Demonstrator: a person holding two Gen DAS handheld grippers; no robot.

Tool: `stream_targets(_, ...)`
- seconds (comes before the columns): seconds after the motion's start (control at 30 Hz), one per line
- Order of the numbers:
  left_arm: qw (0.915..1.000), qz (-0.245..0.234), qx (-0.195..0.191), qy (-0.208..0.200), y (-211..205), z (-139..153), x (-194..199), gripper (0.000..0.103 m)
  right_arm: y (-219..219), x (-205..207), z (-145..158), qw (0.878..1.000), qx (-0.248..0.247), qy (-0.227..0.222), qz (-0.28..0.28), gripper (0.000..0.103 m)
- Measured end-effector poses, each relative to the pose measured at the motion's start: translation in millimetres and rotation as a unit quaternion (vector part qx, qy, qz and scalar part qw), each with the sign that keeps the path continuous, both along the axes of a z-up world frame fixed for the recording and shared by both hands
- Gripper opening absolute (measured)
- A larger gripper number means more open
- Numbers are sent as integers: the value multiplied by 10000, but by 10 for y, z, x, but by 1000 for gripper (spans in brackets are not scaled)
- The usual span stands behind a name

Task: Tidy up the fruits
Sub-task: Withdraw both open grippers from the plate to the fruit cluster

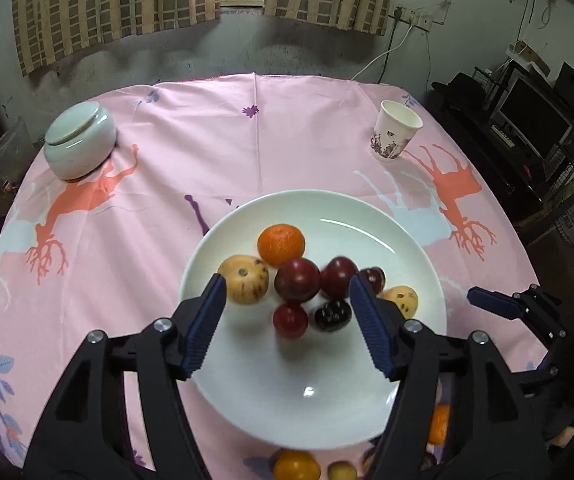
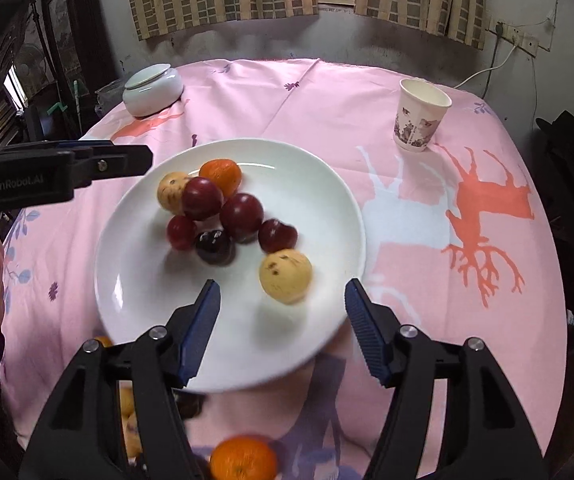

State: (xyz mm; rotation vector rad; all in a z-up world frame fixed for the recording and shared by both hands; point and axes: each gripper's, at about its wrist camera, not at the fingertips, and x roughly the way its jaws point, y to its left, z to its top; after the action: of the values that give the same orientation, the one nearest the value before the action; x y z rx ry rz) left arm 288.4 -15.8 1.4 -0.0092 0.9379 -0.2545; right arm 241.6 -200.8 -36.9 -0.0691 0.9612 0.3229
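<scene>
We see both the left gripper (image 1: 285, 294) and right gripper (image 2: 283, 294) spread, empty, above the fruit-laden plate (image 1: 255, 396). Lidded jar (image 1: 79, 140) and paper cup (image 1: 395, 130) stand clear. Gripper arms partly hide loose fruits (image 2: 243, 458) near the table edge.

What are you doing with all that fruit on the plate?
A person is sorting fruit with a two-finger gripper in each hand. The white plate on the pink tablecloth already holds an orange, two spotted yellow fruits, and several dark red ones. The left gripper and right gripper both hover over the plate, jaws open and holding nothing. More fruit, like another orange, waits on the cloth near the front edge. A lidded jar and a paper cup stand further back.
</scene>
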Motion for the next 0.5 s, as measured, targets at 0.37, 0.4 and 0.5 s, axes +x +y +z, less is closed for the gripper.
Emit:
stream_targets(0.37, 9970, 699, -147, -281, 619, -242, -1701, 91, -293, -1787, 151, 9960, 624, -501, -398, 67)
stream_targets(0.4, 9972, 706, -144, -211, 624, -331, -1802, 93, -301, -1896, 89, 9953, 647, -505, -517, 67)
stream_targets(0.5, 9983, 534, -156, 170, 574, -626, -2022, 93, -327, -2015, -98, 9942, 768, -195, -730, 67)
